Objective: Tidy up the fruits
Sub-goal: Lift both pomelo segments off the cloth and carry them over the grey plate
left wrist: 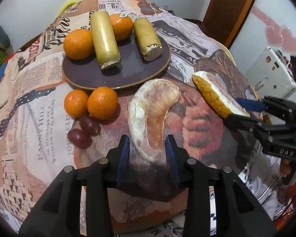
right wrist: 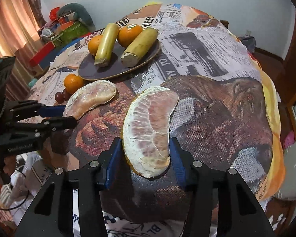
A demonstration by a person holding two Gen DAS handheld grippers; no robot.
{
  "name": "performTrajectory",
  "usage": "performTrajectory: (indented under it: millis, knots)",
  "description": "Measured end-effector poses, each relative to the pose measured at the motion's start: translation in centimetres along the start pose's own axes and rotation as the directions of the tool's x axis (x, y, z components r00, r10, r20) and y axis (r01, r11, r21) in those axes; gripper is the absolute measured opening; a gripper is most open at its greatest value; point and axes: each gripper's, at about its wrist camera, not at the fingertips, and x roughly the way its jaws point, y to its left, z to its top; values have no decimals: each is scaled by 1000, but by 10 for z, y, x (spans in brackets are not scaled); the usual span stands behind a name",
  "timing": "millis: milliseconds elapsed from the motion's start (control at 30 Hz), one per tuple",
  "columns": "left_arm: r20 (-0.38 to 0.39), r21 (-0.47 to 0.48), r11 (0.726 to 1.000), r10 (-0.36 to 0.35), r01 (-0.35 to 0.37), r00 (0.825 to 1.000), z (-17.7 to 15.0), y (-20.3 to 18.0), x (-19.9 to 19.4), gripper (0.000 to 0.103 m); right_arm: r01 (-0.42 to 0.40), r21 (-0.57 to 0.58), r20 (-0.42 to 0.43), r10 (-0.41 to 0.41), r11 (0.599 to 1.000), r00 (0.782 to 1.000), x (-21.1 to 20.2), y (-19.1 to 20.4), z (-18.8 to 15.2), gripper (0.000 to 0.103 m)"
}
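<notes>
My left gripper point(left wrist: 147, 148) is shut on a peeled pomelo segment point(left wrist: 151, 116), held just above the printed tablecloth; it also shows in the right wrist view point(right wrist: 90, 98). My right gripper point(right wrist: 146, 154) is shut on a second pomelo segment with rind on its back point(right wrist: 148, 128), seen from the left wrist view point(left wrist: 217, 96). A dark round plate point(left wrist: 128, 73) at the back holds two sugarcane pieces point(left wrist: 104, 37) point(left wrist: 148, 39) and two oranges point(left wrist: 79, 43) point(left wrist: 121, 26). Two small oranges point(left wrist: 102, 102) point(left wrist: 76, 103) and two red grapes point(left wrist: 82, 132) lie on the cloth in front of the plate.
The table point(right wrist: 217, 102) is covered by a newspaper-print cloth with a large face picture. A white box point(left wrist: 272, 73) stands off the right edge. Toys and a red box point(right wrist: 55, 33) lie beyond the far left. A wooden door frame point(left wrist: 227, 9) stands behind.
</notes>
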Motion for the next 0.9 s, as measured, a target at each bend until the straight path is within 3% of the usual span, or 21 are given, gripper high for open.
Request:
performTrajectory:
  millis: [233,467,600,800,900]
  knots:
    - [-19,21,1000,15,-15,1000,22,-4,15,41,-34,25,-2,34,999,999,8,-5,10,47]
    - [-17,62,998,23,-22,1000,36,-15,29,57,-65,53,2,65,997,998,15,-10,21,50]
    - [12,125,992,30,-31,999,35,-26,34,58,-59,41,-6,59,997,998,22,-8,24,52]
    - [34,111,993,24,-28,999,38,-24,35,57,-64,50,7,64,997,998,22,-10,24,51]
    - [46,107,993,43,-48,998,36,-26,32,47,-62,63,19,60,996,998,19,-12,23,50]
